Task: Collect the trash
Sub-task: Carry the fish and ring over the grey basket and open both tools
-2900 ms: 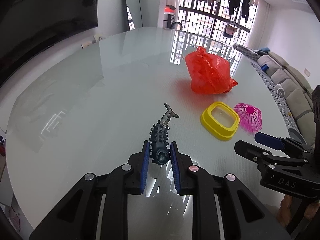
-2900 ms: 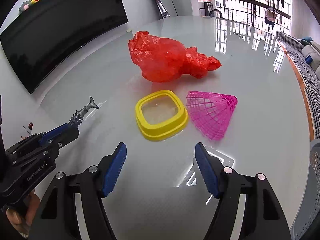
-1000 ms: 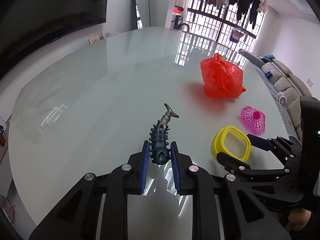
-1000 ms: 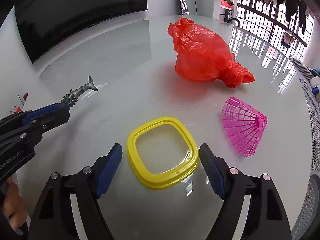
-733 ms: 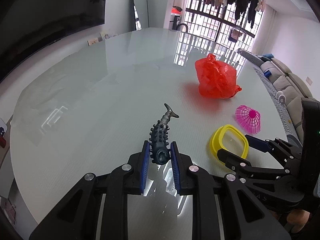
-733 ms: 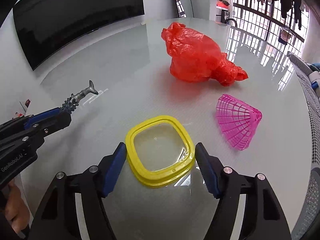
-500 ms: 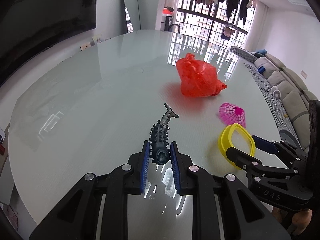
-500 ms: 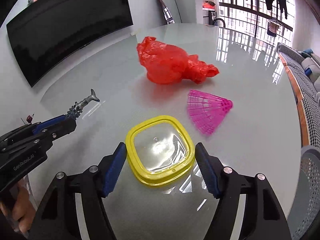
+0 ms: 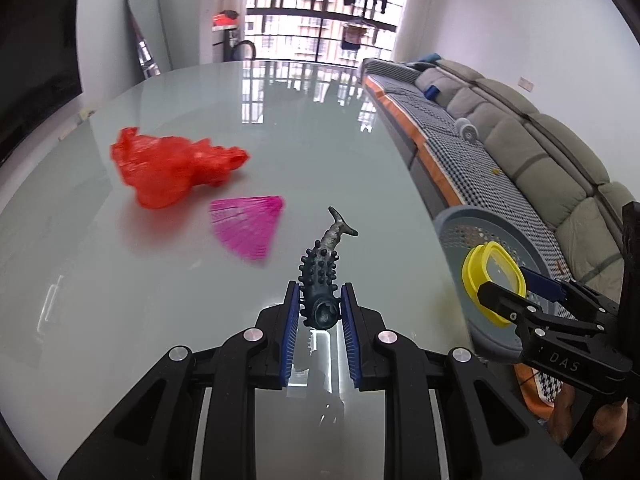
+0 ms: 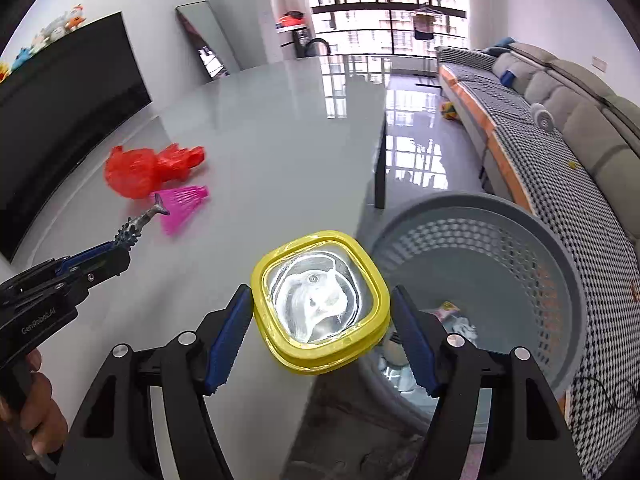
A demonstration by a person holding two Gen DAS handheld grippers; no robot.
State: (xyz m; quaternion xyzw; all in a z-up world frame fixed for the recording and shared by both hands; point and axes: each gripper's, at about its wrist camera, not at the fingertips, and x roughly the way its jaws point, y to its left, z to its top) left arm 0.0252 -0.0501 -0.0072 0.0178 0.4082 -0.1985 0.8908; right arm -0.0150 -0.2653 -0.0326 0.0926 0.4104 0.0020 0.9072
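My left gripper (image 9: 319,314) is shut on a dark spiky toy fish (image 9: 323,274) and holds it above the glass table (image 9: 200,120). My right gripper (image 10: 322,316) is shut on a yellow square lid (image 10: 320,300), at the table's right edge beside a grey perforated basket (image 10: 500,264) on the floor. The lid (image 9: 492,276) and basket (image 9: 460,232) also show in the left wrist view. A crumpled red plastic bag (image 9: 172,168) and a pink mesh cone (image 9: 248,224) lie on the table.
The basket holds several scraps (image 10: 448,316) at its bottom. A grey sofa (image 9: 540,152) with a checkered cover runs along the right. A black TV (image 10: 60,112) hangs on the left wall. A mirror (image 9: 148,32) leans at the back.
My right gripper closed on the yellow lid, lifted it and carried it right to the table edge by the basket. Both grippers have swung right; the left still holds the fish.
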